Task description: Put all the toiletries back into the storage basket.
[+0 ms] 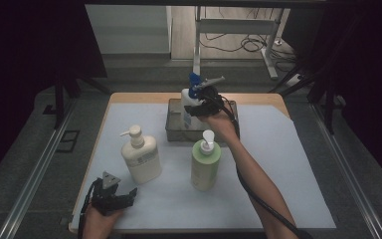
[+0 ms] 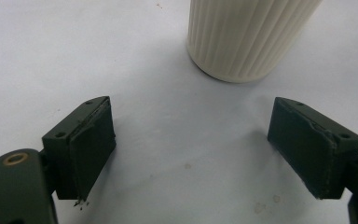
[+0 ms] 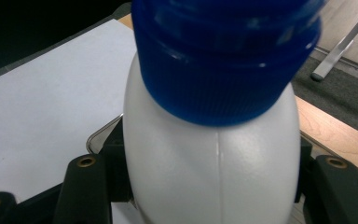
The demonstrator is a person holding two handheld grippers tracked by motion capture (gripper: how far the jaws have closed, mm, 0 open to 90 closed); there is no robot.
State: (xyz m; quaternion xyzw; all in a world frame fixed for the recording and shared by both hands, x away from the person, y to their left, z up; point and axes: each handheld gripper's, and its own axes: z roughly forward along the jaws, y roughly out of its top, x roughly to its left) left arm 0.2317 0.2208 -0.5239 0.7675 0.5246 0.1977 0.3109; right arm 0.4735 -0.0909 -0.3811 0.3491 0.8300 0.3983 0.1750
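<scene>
Over tray [image 1: 174, 133], right claw [image 1: 202, 107] gripping bottle [image 1: 188, 107]

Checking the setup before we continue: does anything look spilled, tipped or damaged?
Nothing spilled or tipped. The cream pump bottle and green pump bottle stand upright; the right gripper holds the blue-capped bottle upright over the metal tray.

Dim overhead light, dark blurry edges
</scene>
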